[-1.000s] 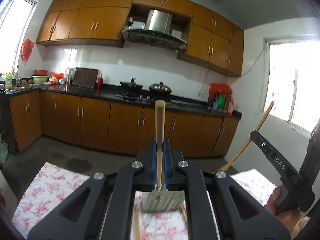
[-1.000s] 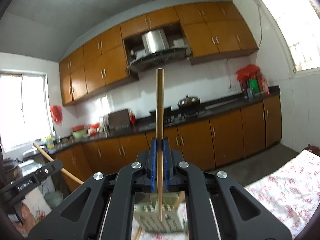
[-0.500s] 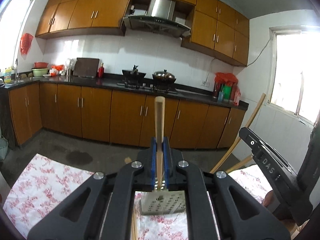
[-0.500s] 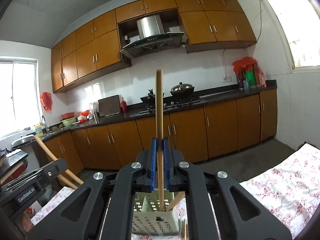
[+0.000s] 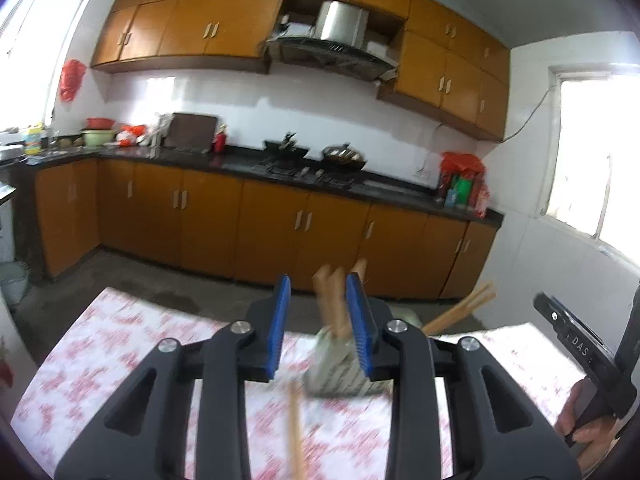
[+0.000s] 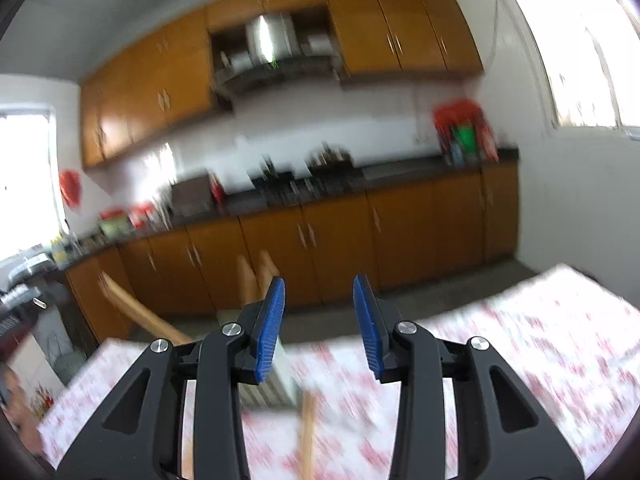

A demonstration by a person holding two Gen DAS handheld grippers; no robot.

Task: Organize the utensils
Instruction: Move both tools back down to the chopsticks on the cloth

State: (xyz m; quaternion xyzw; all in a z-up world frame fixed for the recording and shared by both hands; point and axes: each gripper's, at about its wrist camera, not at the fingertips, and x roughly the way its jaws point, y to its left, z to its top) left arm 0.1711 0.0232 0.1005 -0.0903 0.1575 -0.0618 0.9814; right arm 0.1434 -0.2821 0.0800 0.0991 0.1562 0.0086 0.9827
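Note:
My left gripper (image 5: 319, 294) has its jaws opening, and the blue pads press on nothing. Seen between them, close to the right pad, wooden handles (image 5: 332, 300) stand in the pale perforated utensil holder (image 5: 340, 368). More chopsticks (image 5: 460, 308) lean out of it to the right. One chopstick (image 5: 297, 432) lies on the cloth below. My right gripper (image 6: 320, 294) is opening too, with nothing between its pads. In its blurred view the holder (image 6: 276, 386) sits behind its left finger with wooden handles (image 6: 256, 276) sticking up, and a chopstick (image 6: 308, 424) lies on the cloth.
The table wears a white cloth with red flowers (image 5: 120, 344). A hand (image 5: 588, 428) holds the other gripper (image 5: 576, 344) at the right edge of the left wrist view. Brown kitchen cabinets (image 5: 280, 232) and a dark counter run along the far wall.
Both grippers were shut on upright wooden sticks; both have let go and opened. The sticks now stand in the holder. Both hands have sunk toward the table.

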